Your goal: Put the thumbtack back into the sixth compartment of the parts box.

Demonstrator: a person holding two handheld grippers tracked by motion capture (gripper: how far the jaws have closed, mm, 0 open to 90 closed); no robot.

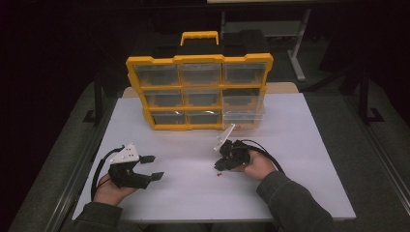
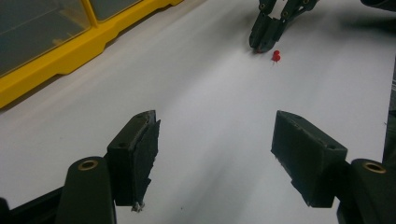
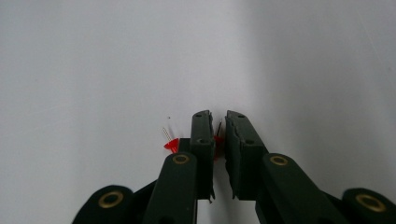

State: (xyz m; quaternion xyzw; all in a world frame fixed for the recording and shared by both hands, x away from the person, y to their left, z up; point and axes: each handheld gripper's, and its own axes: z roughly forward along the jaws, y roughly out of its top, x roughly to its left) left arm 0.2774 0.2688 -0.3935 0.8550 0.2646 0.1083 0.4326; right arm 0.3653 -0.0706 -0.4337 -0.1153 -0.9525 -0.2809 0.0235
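My right gripper (image 3: 219, 115) points down at the white table, its jaws almost together on a small red pushpin (image 3: 218, 141) whose needle sticks up between the pads. A second red pushpin (image 3: 171, 144) lies just outside one jaw, also seen from the left gripper view (image 2: 276, 56) beside the right gripper's tips (image 2: 259, 45). In the high view the right gripper (image 1: 219, 166) is right of centre with the red pins (image 1: 220, 174) at its tips. My left gripper (image 1: 155, 166) rests at the left front, open and empty (image 2: 215, 122).
A yellow organizer case (image 1: 198, 60) with clear lidded compartments stands at the back of the white table (image 1: 290, 145), its handle up. Its yellow edge (image 2: 70, 58) shows far left of my left gripper. Dark floor and table legs surround the table.
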